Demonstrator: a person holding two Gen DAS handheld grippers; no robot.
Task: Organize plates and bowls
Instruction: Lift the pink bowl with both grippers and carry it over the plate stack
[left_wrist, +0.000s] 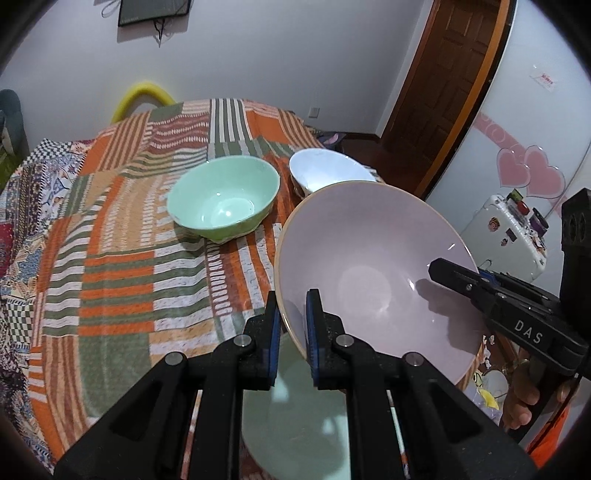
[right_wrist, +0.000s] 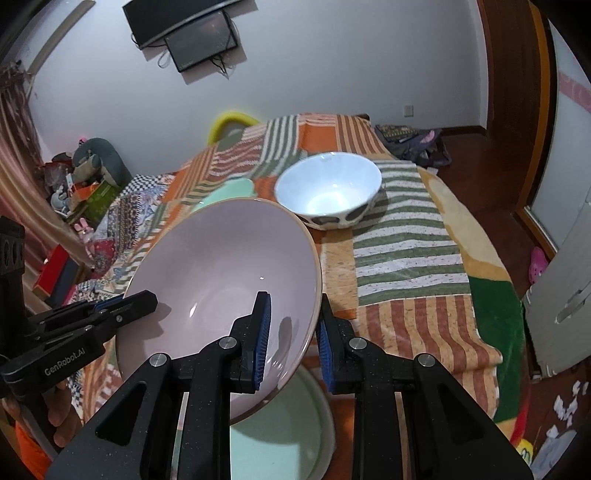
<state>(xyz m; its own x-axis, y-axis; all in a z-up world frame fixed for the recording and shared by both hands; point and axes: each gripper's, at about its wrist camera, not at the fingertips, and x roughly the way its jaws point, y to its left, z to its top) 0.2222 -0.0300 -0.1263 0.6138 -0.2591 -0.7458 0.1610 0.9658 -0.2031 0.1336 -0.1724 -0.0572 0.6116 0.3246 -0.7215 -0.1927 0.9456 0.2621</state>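
Observation:
A large pale pink bowl (left_wrist: 369, 258) (right_wrist: 221, 266) hangs tilted above the table, held by its rim from both sides. My left gripper (left_wrist: 293, 297) is shut on the near left rim, one pad inside and one outside. My right gripper (right_wrist: 294, 297) is shut on the opposite rim the same way. In the left wrist view the right gripper (left_wrist: 439, 271) reaches in from the right. Under the pink bowl lies a pale green plate (left_wrist: 295, 417) (right_wrist: 288, 424). A green bowl (left_wrist: 225, 199) and a white bowl (left_wrist: 325, 170) (right_wrist: 328, 188) stand further back.
A patchwork cloth (left_wrist: 110, 258) (right_wrist: 406, 258) covers the round table. A yellow chair back (left_wrist: 144, 92) rises behind it. A white suitcase (left_wrist: 509, 236) and a wooden door (left_wrist: 443, 74) are to the right. Floor clutter lies left of the table (right_wrist: 85, 177).

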